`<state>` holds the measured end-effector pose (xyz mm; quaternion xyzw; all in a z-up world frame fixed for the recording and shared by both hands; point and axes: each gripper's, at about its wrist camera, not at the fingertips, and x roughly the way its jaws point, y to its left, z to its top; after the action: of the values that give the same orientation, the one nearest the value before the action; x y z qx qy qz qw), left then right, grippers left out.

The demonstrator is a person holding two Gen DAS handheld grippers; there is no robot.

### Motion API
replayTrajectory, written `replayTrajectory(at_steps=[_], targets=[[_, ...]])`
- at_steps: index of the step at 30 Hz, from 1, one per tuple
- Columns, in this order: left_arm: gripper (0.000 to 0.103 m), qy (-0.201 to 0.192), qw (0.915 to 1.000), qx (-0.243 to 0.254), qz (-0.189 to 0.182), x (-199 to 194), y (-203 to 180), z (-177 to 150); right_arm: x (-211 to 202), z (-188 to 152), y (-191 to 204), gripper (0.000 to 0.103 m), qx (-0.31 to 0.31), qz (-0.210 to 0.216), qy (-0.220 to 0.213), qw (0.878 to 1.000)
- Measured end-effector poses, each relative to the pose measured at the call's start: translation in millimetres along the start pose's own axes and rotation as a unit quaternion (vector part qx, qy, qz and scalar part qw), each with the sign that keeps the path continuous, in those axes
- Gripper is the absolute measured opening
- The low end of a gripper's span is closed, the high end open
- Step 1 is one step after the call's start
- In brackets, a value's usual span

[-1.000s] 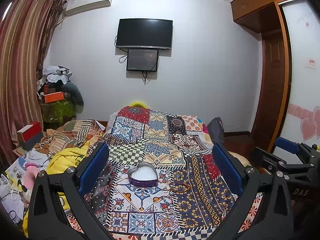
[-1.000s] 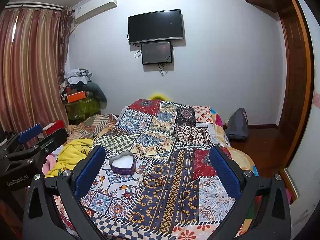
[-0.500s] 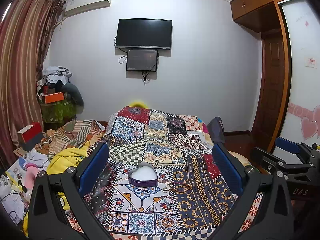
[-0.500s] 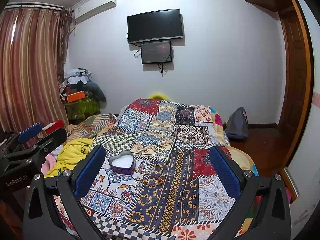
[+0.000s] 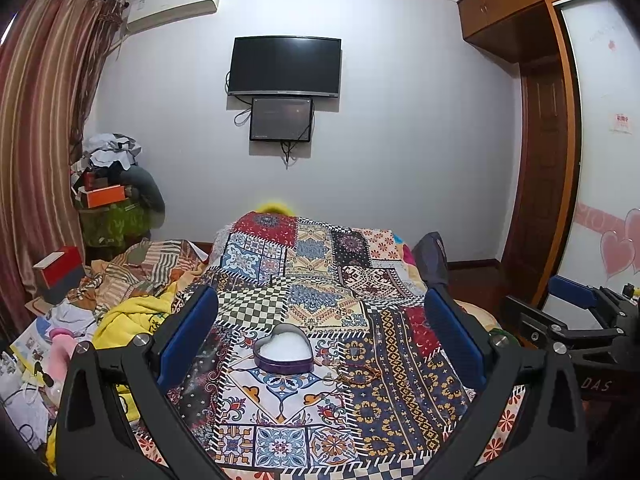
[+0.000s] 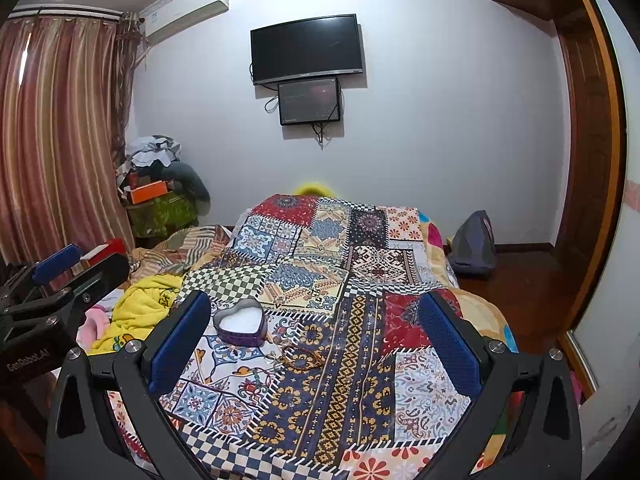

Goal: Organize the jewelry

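Left gripper [image 5: 320,336] jaws spread, right gripper [image 6: 316,336] jaws spread, both level above bedspread [image 5: 320,412]

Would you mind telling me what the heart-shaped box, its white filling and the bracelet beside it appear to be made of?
The heart-shaped box looks like thin metal tin: purple wall, slightly glossy, with a pale, shiny rim. Its white filling seems soft padding or foam, matte and slightly grainy. The bracelet on the patchwork cloth looks like reddish-brown cord or small beads; too small to tell which.
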<state>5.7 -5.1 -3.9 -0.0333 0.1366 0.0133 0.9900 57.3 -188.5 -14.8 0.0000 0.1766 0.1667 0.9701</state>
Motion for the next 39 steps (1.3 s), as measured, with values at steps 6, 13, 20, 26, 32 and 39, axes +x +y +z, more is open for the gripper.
replayTrajectory(at_steps=[6, 13, 20, 26, 32, 39], targets=[[0.103, 0.011, 0.9999, -0.003, 0.001, 8, 1, -1, 6, -3, -2, 0.103, 0.003, -0.001, 0.012, 1.0], [0.103, 0.043, 0.9991, -0.005, 0.002, 29, 4, -8, 26, -14, -13, 0.103, 0.009, -0.006, 0.044, 0.999], [0.103, 0.102, 0.9947, -0.01, 0.002, 68, 9, -24, 63, -37, -32, 0.103, 0.032, -0.009, 0.106, 0.994], [0.095, 0.16, 0.9869, -0.006, 0.018, 108, 13, -50, 88, -55, -46, 0.103, 0.037, -0.005, 0.156, 0.987], [0.089, 0.225, 0.9742, 0.004, 0.004, 143, 13, -85, 112, -76, -50, 0.081, 0.027, 0.014, 0.206, 0.978], [0.067, 0.292, 0.9557, 0.0, -0.034, 166, 8, -118, 129, -100, -48, 0.053, 0.013, 0.046, 0.256, 0.965]])
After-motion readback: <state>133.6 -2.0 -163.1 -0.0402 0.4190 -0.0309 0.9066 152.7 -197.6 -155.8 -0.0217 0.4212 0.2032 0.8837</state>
